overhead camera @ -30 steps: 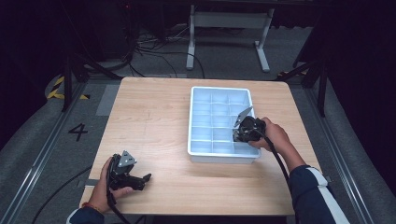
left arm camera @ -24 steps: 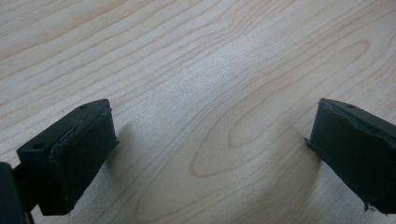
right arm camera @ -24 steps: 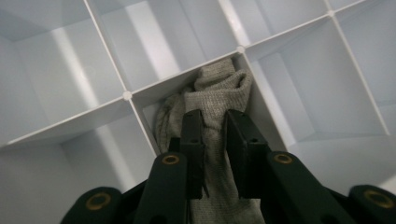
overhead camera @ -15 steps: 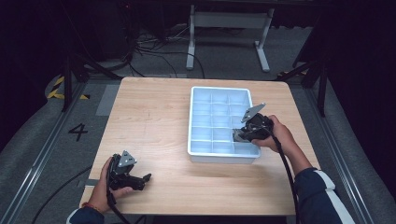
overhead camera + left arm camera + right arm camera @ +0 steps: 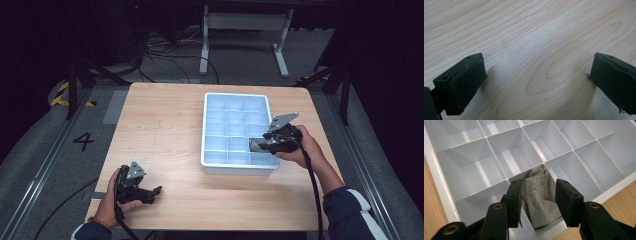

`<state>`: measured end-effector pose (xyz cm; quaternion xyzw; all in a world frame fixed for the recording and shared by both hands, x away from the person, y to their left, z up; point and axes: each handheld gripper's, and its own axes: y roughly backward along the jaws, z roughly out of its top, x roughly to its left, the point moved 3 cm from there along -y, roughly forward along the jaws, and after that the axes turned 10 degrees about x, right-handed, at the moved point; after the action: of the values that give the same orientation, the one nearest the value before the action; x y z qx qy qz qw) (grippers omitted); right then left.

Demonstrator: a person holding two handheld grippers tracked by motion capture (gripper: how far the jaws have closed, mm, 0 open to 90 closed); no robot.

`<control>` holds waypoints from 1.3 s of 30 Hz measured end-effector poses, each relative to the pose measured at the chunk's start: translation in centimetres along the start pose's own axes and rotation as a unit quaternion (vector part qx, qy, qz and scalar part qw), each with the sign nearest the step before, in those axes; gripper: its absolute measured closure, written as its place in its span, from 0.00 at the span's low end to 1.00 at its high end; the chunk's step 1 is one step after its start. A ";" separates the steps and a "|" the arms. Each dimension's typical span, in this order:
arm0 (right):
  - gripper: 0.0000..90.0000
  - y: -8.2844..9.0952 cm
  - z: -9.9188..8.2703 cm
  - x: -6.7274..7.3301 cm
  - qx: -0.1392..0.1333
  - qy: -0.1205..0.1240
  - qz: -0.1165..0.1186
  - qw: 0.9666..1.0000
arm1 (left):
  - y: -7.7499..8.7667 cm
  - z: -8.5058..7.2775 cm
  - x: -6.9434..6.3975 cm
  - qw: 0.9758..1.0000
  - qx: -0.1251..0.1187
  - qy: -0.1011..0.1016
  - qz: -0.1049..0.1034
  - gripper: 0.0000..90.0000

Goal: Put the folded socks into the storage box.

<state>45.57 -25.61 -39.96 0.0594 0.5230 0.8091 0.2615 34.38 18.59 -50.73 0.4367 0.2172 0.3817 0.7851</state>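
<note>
From above, I see my right gripper at the right of the frame, over the white tray's lower right corner; my left gripper rests on the table at lower left. Along my left one, the jaws stand wide over bare wood. Along my right one, the jaws have just been opening, and the grey sock lies loose between them in a compartment at lower centre.

From my seat it's just a wooden table on grey floor with a painted 4, loose cables and a white stand behind, yellow-black tape at left.
</note>
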 end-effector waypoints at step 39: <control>0.35 3.4 -6.4 2.4 -0.030 -0.011 -0.047 0.998 | 0.1 0.0 0.0 1.000 0.000 -0.002 0.000 0.01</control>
<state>39.95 -30.70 -40.25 0.0358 0.4980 0.8103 0.3068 34.35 18.66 -50.70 0.4375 0.2156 0.3812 0.7853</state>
